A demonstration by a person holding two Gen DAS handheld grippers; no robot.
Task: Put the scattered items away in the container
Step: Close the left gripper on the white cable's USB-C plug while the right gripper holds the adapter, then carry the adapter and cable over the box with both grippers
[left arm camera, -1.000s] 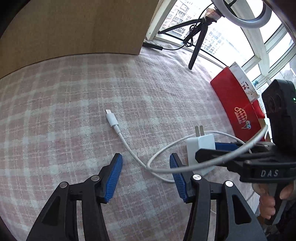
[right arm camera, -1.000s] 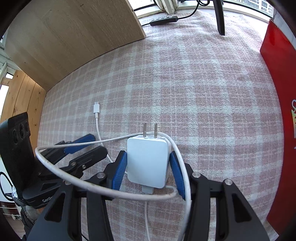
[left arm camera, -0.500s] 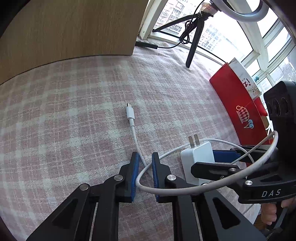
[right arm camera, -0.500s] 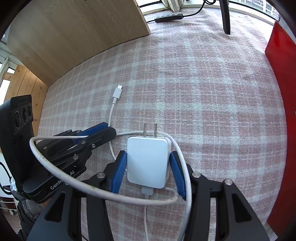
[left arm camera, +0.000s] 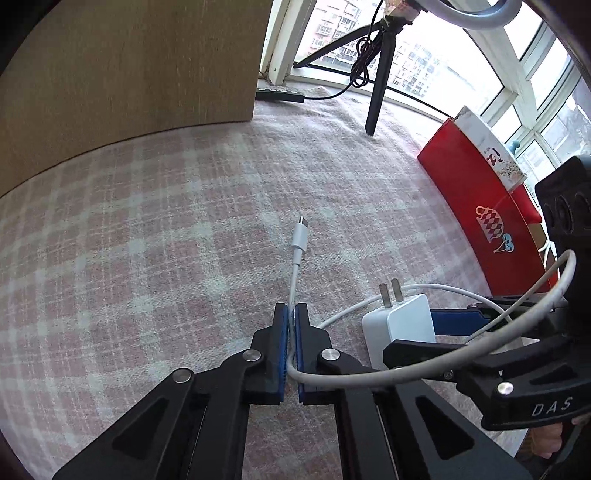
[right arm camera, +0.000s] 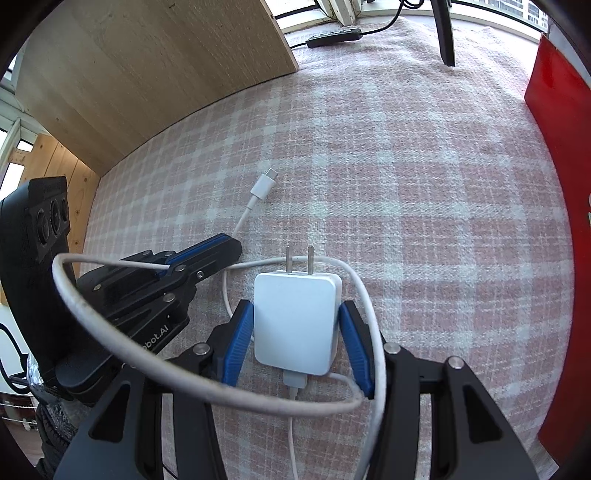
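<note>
**A sunlit bay-window corner in a city flat**

This looks like a home, set up for filming. A pink plaid cloth (left arm camera: 155, 236) covers the surface, which runs up to a curved row of windows (left arm camera: 436, 62) looking out on apartment blocks (left arm camera: 328, 26). A wooden panel (left arm camera: 129, 62) stands at the back. A ring light (left arm camera: 476, 18) on a black tripod (left arm camera: 380, 74) stands by the glass, with a power strip (left arm camera: 280, 95) near it. A red gift box (left arm camera: 480, 206) sits along the window side.

Cable (left arm camera: 293, 284) left of charger (left arm camera: 402, 325) — on cloth (left arm camera: 166, 240)
</note>
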